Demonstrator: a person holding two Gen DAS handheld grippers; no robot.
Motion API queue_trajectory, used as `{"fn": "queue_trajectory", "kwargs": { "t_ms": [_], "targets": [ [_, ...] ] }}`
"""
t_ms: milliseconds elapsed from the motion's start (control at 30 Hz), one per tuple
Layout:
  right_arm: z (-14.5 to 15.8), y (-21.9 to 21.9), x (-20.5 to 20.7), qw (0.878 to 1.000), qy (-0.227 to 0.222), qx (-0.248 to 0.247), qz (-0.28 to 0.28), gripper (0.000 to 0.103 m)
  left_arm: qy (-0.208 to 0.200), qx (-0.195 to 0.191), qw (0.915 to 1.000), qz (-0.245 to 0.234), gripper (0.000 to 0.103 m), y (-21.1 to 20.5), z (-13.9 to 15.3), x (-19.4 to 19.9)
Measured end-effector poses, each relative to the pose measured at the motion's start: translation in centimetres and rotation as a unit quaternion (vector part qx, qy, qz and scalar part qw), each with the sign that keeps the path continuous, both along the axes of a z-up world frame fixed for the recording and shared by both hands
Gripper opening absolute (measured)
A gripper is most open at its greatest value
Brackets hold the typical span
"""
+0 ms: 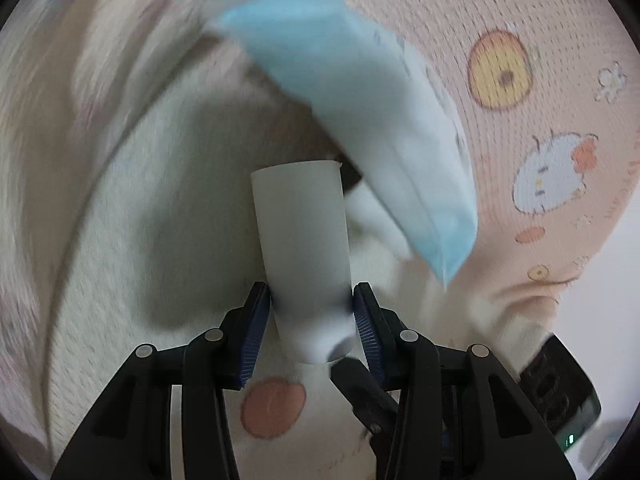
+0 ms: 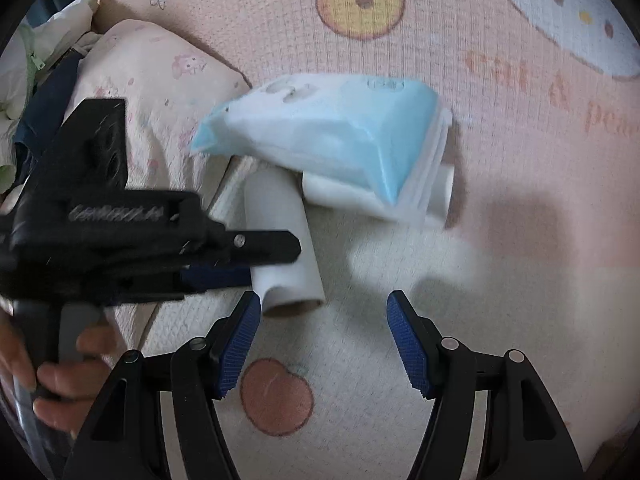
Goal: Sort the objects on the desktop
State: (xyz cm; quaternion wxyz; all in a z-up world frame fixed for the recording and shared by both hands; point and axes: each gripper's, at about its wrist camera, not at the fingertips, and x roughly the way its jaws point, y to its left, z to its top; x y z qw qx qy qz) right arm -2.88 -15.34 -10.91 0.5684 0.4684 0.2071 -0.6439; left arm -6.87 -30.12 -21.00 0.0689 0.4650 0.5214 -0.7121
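Blue pads (image 1: 256,320) of the left gripper (image 1: 312,316) are being pressed onto a white tube (image 1: 302,240).
Right gripper (image 2: 324,336) is being held with jaws apart; a blue-and-white packet (image 2: 340,136), blurred, is apparently being rested across the tube's far end.

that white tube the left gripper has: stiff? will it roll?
The tube looks like a hollow cardboard core, open-ended, so probably light and crushable under a hard squeeze. The left gripper clamps it. Being round, it would likely roll if released, though the soft blanket may damp that.
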Motion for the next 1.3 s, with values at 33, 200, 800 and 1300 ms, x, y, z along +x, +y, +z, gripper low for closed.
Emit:
{"fn": "queue_trajectory", "kwargs": {
  "t_ms": [33,200,800,1300],
  "targets": [
    [-0.3,0.1,0.1,1.000,-0.007,0.002,0.001,0.064,0.003,0.007,1.0000,0.000,0.047,0.3,-0.2,0.4],
    [-1.2,0.6,1.1,1.000,-0.018,-0.003,0.007,0.063,0.019,0.027,0.9994,-0.007,0.047,1.5,-0.7,2.4],
    [-1.9,7.5,4.1,0.998,-0.027,0.041,0.050,0.040,0.040,-0.017,0.9972,-0.061,0.048,7.4,-0.2,6.7],
    [-1.9,15.0,6.6,0.994,-0.003,0.094,0.057,0.040,0.016,0.030,0.9915,-0.126,0.047,13.0,-0.3,10.4]
  ]
}}
